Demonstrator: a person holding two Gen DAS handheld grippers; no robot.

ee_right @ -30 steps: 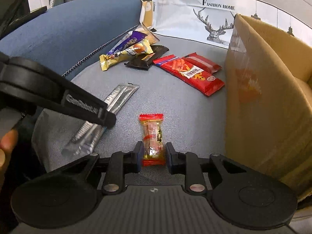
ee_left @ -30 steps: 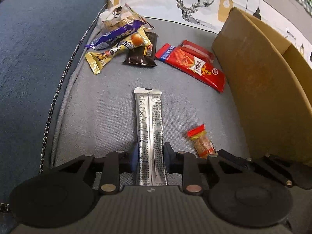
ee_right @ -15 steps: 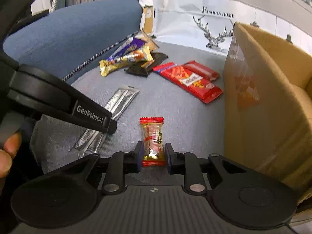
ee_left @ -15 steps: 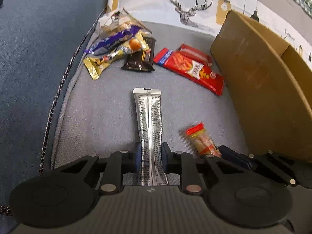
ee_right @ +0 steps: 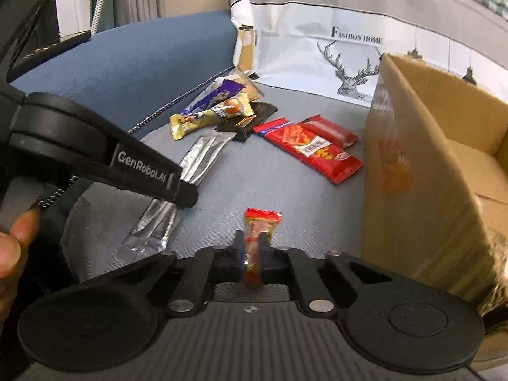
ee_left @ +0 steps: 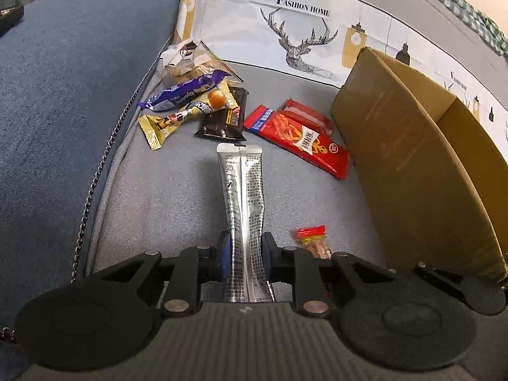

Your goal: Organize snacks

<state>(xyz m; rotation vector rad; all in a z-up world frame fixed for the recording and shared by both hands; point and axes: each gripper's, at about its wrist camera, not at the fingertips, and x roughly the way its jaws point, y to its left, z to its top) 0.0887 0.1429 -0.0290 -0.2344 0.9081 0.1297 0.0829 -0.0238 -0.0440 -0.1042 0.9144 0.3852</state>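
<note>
My left gripper [ee_left: 243, 254] is shut on a long silver sachet [ee_left: 243, 197] and holds it above the grey sofa seat. My right gripper [ee_right: 251, 254] is shut on a small red-topped candy [ee_right: 258, 225], lifted off the seat; the candy also shows in the left wrist view [ee_left: 312, 241]. The silver sachet [ee_right: 197, 158] and the left gripper's body [ee_right: 95, 152] show at the left of the right wrist view. An open cardboard box [ee_right: 428, 171] stands right of the right gripper, and it also shows in the left wrist view [ee_left: 419, 165].
A pile of snacks lies at the seat's far left: a purple bar [ee_left: 187, 92], a gold bar [ee_left: 177, 120], a dark pack [ee_left: 225, 117]. Two red packs [ee_left: 301, 139] lie next to the box. A blue armrest [ee_left: 63, 95] is at left, a deer-print cushion [ee_left: 285, 31] behind.
Both grippers closed on their snacks and lifted them off the seat. The right gripper's jaws squeezed the candy narrower. Both views moved up and forward towards the snack pile.
</note>
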